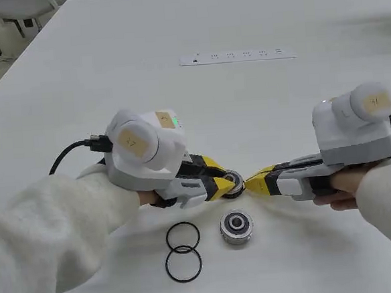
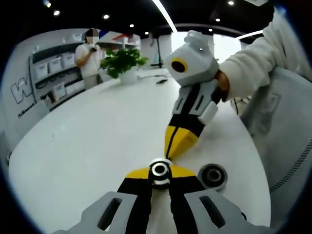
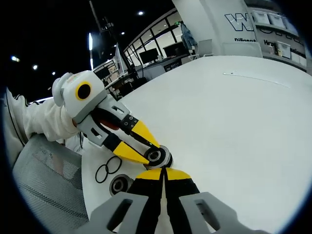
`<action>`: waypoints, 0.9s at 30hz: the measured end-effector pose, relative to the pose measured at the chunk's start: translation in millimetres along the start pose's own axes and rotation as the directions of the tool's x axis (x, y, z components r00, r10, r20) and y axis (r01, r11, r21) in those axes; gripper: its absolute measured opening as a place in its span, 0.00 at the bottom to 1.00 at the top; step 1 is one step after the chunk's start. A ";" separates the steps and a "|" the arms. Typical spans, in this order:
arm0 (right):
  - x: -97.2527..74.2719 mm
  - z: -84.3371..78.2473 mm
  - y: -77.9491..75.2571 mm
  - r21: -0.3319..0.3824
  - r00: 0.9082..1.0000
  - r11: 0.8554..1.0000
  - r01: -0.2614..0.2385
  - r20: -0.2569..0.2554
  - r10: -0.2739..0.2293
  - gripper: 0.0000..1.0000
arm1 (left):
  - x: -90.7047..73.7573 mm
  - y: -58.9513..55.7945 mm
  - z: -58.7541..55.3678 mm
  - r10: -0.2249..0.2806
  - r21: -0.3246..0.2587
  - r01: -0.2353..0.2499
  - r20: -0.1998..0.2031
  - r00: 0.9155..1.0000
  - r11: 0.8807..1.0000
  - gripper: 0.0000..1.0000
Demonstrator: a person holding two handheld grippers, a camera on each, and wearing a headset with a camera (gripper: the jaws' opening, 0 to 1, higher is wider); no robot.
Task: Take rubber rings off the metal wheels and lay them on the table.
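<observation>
My left gripper (image 1: 226, 183) is shut on a small metal wheel (image 1: 234, 182), held just above the table; in the left gripper view the wheel (image 2: 160, 170) sits between the yellow jaws. My right gripper (image 1: 251, 182) is shut, its yellow tips against the wheel's (image 3: 158, 157) rim; I cannot tell whether they pinch a rubber ring. A second metal wheel (image 1: 237, 227) lies flat on the table in front of the grippers. Two black rubber rings (image 1: 182, 236) (image 1: 183, 263) lie overlapping to its left.
A white power strip (image 1: 236, 56) lies far back on the white table (image 1: 110, 79). In the left gripper view a potted plant (image 2: 122, 61) stands at the table's far end, with a person beyond it beside shelves.
</observation>
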State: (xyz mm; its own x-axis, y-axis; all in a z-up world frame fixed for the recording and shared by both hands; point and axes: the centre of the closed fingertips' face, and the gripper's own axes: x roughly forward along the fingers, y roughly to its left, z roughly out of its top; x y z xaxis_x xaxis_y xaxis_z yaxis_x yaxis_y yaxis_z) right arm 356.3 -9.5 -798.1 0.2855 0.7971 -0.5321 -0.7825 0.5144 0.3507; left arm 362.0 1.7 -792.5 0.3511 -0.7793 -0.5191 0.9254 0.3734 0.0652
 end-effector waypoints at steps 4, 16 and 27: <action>-0.3 2.1 0.8 0.005 1.000 1.000 0.001 0.007 -0.001 0.00 | 0.0 -0.3 0.1 0.002 0.001 -0.002 0.004 1.000 1.000 0.14; 0.3 6.3 4.3 0.046 1.000 0.999 -0.010 0.019 0.010 0.00 | -0.3 -1.4 0.1 0.000 -0.003 0.000 0.004 1.000 1.000 0.13; 1.6 8.7 6.8 0.042 1.000 0.999 -0.019 0.021 0.018 0.00 | -0.6 -1.8 -0.1 0.000 -0.005 0.000 0.004 1.000 1.000 0.13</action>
State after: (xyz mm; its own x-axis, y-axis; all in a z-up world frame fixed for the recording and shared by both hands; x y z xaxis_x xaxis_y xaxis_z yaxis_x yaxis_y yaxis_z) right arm 356.2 -2.1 -789.8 0.2829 0.8126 -0.5096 -0.7640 0.5121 0.3925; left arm 360.1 1.6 -792.4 0.3514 -0.7814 -0.5156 0.9247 0.3758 0.0607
